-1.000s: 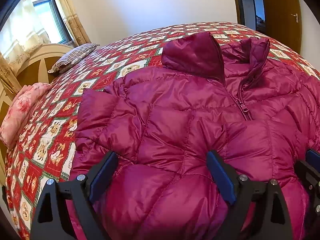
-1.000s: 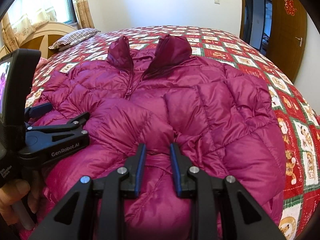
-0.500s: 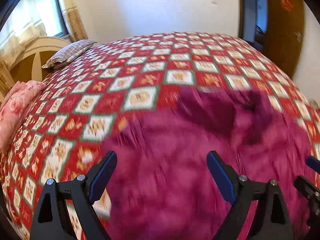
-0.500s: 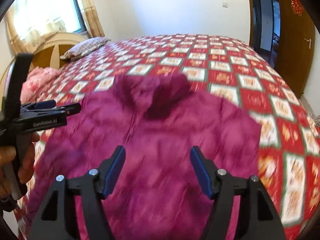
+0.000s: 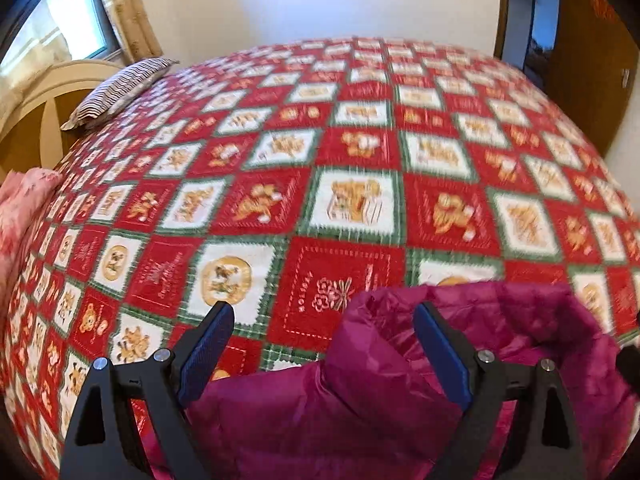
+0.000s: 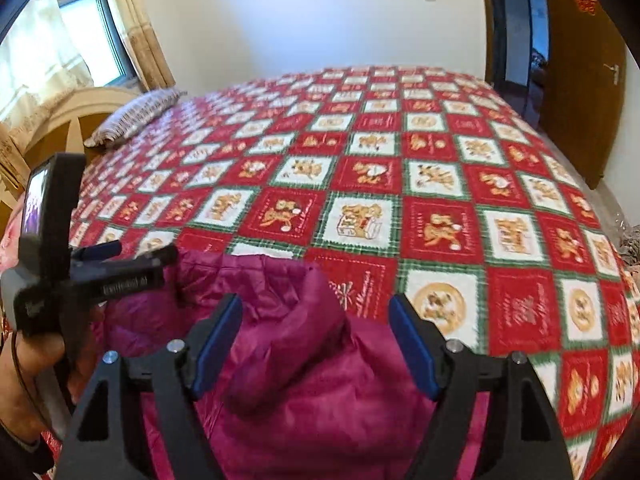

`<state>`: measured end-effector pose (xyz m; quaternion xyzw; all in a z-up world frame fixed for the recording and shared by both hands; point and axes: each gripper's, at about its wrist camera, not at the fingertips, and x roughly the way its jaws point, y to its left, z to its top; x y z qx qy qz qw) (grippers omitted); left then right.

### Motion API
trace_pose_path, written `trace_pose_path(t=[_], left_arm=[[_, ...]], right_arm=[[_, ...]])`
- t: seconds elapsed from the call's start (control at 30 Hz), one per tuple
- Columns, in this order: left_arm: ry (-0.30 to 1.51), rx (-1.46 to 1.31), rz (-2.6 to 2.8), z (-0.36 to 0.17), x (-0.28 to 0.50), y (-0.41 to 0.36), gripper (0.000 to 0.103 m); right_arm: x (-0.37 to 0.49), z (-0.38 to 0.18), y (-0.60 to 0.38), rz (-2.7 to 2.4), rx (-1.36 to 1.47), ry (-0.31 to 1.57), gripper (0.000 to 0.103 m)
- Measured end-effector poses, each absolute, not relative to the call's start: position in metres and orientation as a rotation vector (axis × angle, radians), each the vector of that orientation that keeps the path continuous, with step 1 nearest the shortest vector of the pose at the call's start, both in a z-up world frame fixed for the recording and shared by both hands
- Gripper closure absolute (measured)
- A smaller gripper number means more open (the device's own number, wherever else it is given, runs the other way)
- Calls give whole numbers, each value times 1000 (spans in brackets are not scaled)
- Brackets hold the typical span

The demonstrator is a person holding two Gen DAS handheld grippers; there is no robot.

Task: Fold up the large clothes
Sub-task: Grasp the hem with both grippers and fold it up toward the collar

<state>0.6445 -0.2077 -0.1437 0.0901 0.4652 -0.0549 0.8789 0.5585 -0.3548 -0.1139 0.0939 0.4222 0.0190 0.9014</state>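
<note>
The left gripper [image 5: 323,350] has its blue-padded fingers spread wide with nothing between them; its right finger stands in front of the collar of the magenta down jacket [image 5: 380,392], its left finger over bare quilt. The right gripper [image 6: 316,344] is likewise spread wide and grips nothing, the jacket's puffed collar showing in the gap between its fingers. In the right wrist view the left gripper [image 6: 120,268] appears at the left edge, held in the person's left hand [image 6: 36,364], its fingers just over the jacket's far edge.

The jacket lies at the near edge of the bed, only its upper part in sight, low in both views. Beyond it the red, white and green patchwork quilt [image 5: 360,160] stretches bare to the far side. A striped pillow [image 5: 116,92] rests at the far left by the arched wooden headboard [image 5: 36,120], with pink bedding [image 5: 20,208] at the left edge. A brown door [image 6: 580,80] stands at the right, a curtained window [image 6: 80,40] at the left.
</note>
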Motion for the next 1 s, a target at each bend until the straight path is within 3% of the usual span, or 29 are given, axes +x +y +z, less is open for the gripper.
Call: trace_pose_path(t=[0.07,0.1,0.13,0.17,0.27,0.5,0.77,1.0], left_arm=[[983,205,-138,-155,643,-205,12],[984,208,-155,-159,640,-201,12],[979,208,-176,-161,635,-198,26],[981,204,-210,-161,631,-195,49],[979,172,-285,-158,615,-183,81],[828,213,-302,-142,564,-173,87],[871,281,-281,-184,546,-165,88],[682,174,-363,-117,510,-155,85]], right_arm=[[574,-128,-353,48,160,932,31],[577,-133,-352,60,143,954,51],[579,-139,-350,81,123,979,64],[578,-143,-349,95,108,995,82],[562,-146,-350,82,40,972,87],[525,-147,-361,47,30,913,91],[520,-180,-358,-3,-10,973,93],[520,-185,-357,-15,-45,970,93]])
